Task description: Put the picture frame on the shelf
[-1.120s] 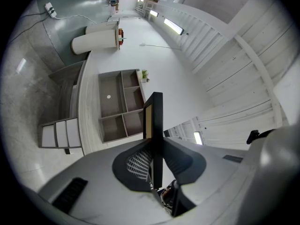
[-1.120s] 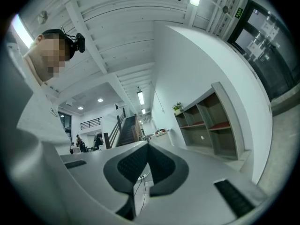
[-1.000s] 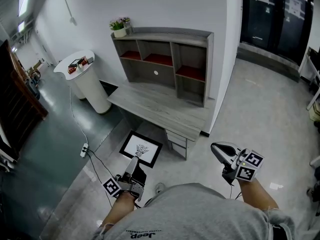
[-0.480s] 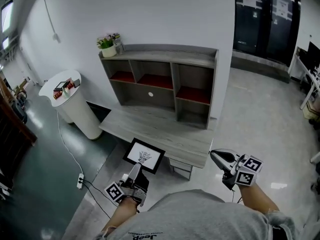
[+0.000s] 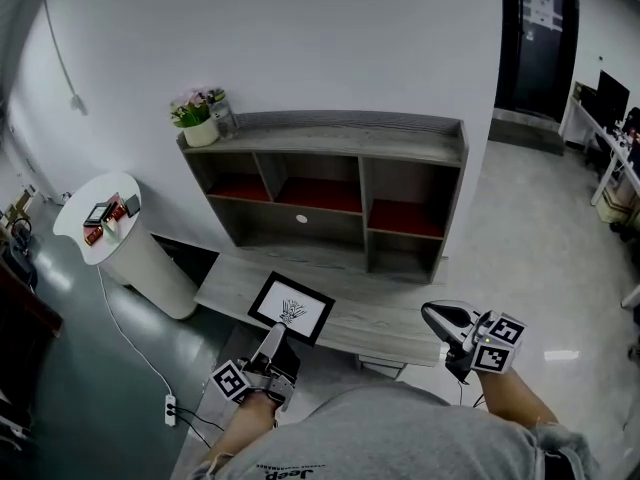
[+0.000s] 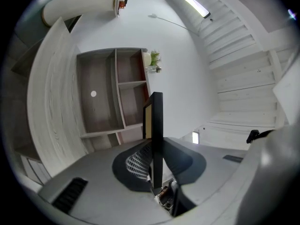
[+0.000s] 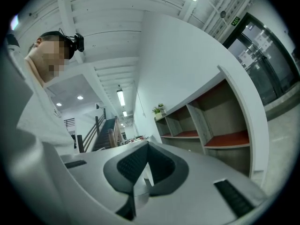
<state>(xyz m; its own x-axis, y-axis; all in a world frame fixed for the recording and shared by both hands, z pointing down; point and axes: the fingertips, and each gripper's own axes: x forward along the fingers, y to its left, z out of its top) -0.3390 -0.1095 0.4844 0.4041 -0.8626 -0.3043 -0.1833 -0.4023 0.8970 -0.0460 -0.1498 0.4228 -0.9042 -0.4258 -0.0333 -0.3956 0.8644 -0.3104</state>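
Note:
A black picture frame (image 5: 291,309) with a white print is held up by its near edge in my left gripper (image 5: 272,343), which is shut on it. It hangs over the front part of the grey desk top (image 5: 375,318). In the left gripper view the frame (image 6: 156,125) shows edge-on between the jaws, with the grey shelf unit (image 6: 105,95) beyond it. The shelf unit (image 5: 330,183) has red-floored compartments and stands on the desk against the white wall. My right gripper (image 5: 432,316) is shut and holds nothing; it hovers at the desk's right front corner and shows the shelf (image 7: 206,125) ahead.
A potted plant (image 5: 198,116) stands on the shelf's top left corner. A round white pedestal table (image 5: 100,223) with small items is at the left. A power strip (image 5: 170,405) and cable lie on the floor. Dark glass doors (image 5: 535,38) are at the far right.
The view has closed in on the shelf unit. Both grippers came forward with it, and the frame, earlier over the floor in front of the desk, now hangs over the desk top.

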